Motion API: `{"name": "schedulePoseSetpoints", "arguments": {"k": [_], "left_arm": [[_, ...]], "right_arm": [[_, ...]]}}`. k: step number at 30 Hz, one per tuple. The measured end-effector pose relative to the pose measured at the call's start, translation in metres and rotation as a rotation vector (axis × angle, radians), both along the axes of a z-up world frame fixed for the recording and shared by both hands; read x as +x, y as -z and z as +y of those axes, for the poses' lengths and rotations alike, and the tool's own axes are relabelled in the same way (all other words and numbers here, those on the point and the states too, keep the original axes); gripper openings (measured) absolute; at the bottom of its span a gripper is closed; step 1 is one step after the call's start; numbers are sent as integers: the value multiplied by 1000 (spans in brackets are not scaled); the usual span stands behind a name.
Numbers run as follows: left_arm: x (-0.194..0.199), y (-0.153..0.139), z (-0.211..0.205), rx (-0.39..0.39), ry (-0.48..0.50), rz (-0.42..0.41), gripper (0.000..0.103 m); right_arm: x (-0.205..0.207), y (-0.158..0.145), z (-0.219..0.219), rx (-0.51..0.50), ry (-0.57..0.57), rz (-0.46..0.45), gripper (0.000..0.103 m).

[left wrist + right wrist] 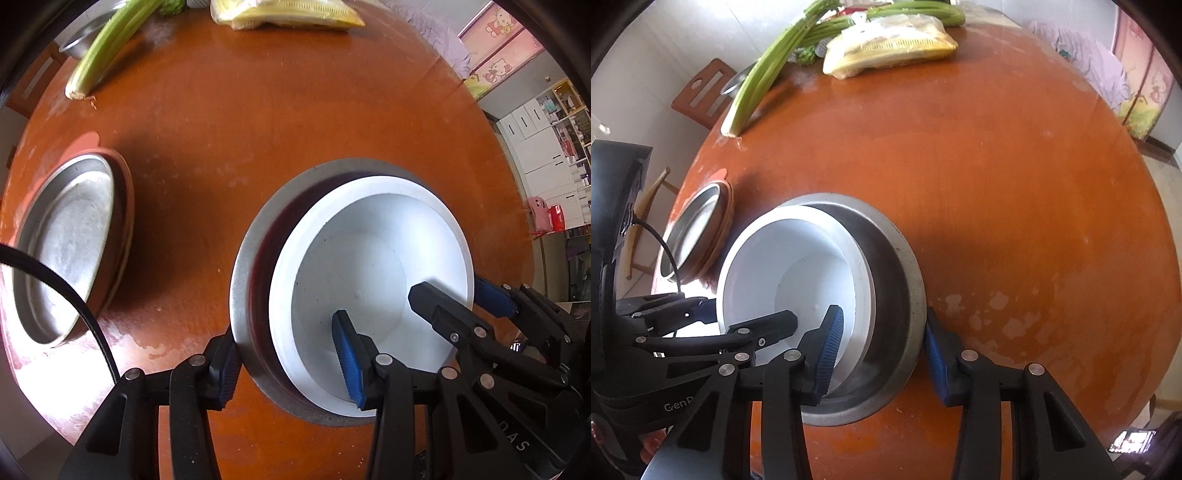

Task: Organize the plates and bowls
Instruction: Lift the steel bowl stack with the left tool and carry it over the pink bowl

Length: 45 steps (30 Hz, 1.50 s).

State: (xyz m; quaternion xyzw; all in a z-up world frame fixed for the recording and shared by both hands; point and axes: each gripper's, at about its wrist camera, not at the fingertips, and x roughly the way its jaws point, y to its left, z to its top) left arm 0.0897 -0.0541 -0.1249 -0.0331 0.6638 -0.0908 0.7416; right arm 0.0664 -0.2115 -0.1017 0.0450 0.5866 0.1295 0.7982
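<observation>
we look down along both grippers at a round orange table (295, 122). near its front edge sits a wide metal bowl (240, 280) with a white bowl (369, 258) nested inside it, the white one tilted and pushed toward one side of the metal one.

the left gripper (288, 362) straddles the near left rims of both bowls: one blue pad rests against the outside of the metal bowl, the other stands inside the white bowl. its jaws are partly closed around the two rims, but we cannot tell whether the pads truly press.

the right gripper (882, 350) straddles the opposite side. one pad lies inside the white bowl, the other touches the outside of the metal rim, jaws partly closed around both walls. here too the firmness of the grip is unclear.

to the left, well apart, a metal plate (66, 243) lies on a brown plate (123, 206). at the far edge lie celery (110, 44), a yellow packet (288, 14) and another metal dish (85, 40) under the celery.
</observation>
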Motion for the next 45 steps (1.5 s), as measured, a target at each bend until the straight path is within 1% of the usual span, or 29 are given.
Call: {"name": "schedulePoseSetpoints", "arguments": {"k": [10, 18, 21, 31, 40, 45], "left_arm": [[-5, -40, 18, 16, -32, -89, 46], [-8, -70, 54, 24, -74, -138, 46], [-9, -79, 60, 30, -89, -157, 46], [-16, -103, 94, 39, -147, -207, 46], [-24, -116, 136, 57, -235, -229, 46], [-28, -123, 156, 80, -276, -253, 46]], "right_arm": [[7, -39, 20, 6, -33, -78, 45], [11, -61, 51, 2, -79, -124, 45], [11, -69, 62, -2, -98, -138, 45], [15, -92, 99, -6, -161, -179, 45], [17, -101, 140, 2, -246, -209, 45], [18, -106, 164, 13, -293, -223, 45]]}}
